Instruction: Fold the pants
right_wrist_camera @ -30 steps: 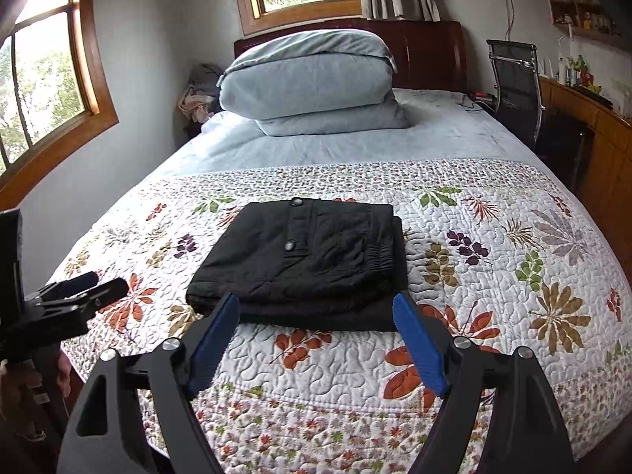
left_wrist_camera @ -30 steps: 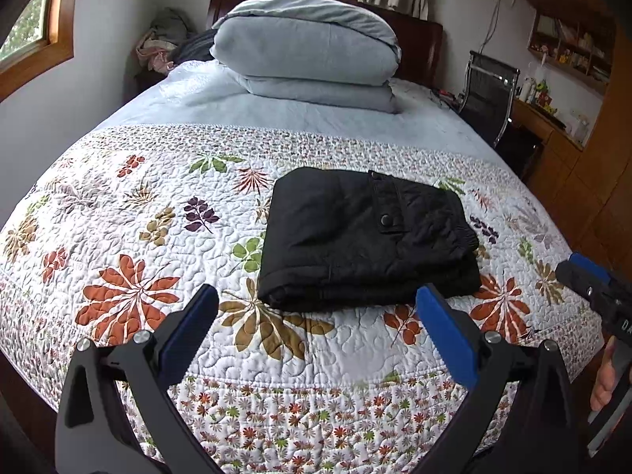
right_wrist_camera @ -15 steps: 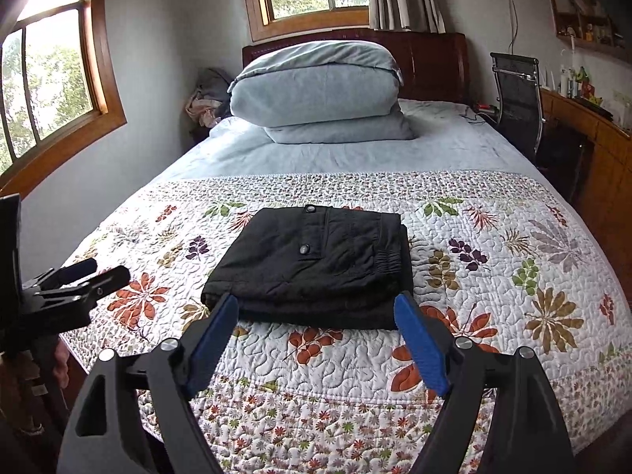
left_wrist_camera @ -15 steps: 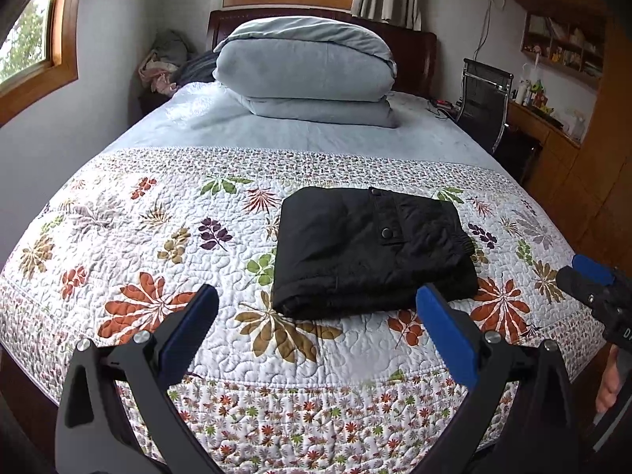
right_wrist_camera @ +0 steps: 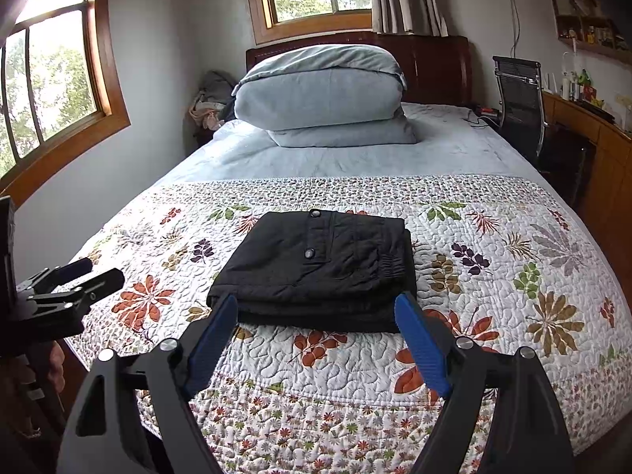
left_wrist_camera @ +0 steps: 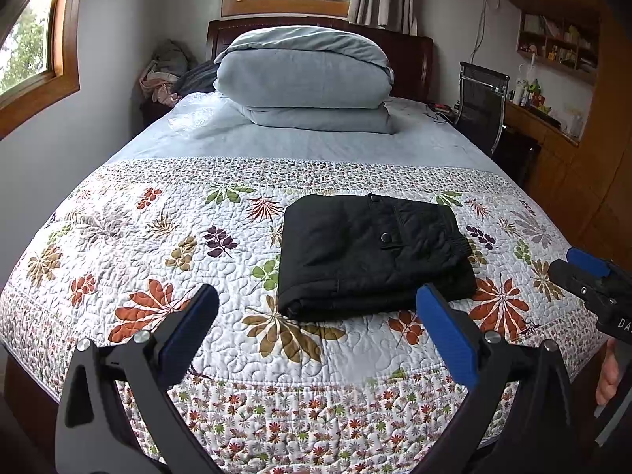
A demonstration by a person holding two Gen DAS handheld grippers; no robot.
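Over the last second both grippers have drawn back from the bed, so the black pants point(left_wrist_camera: 371, 252) now look smaller: a neat folded stack on the floral quilt point(left_wrist_camera: 158, 245), at twelve o'clock. The left gripper point(left_wrist_camera: 316, 324) and right gripper point(right_wrist_camera: 316, 328) are spread wide, holding nothing (folding looks complete).

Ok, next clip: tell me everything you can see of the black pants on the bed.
The black pants lie folded into a compact, roughly rectangular stack of several layers on the floral quilt. The fabric looks matte and slightly crinkled. On top are a flap or placket with two round snaps and a gathered elastic waistband along the right edge. Only the quilt touches them: both the left gripper and the right gripper hang open in front, apart from them.
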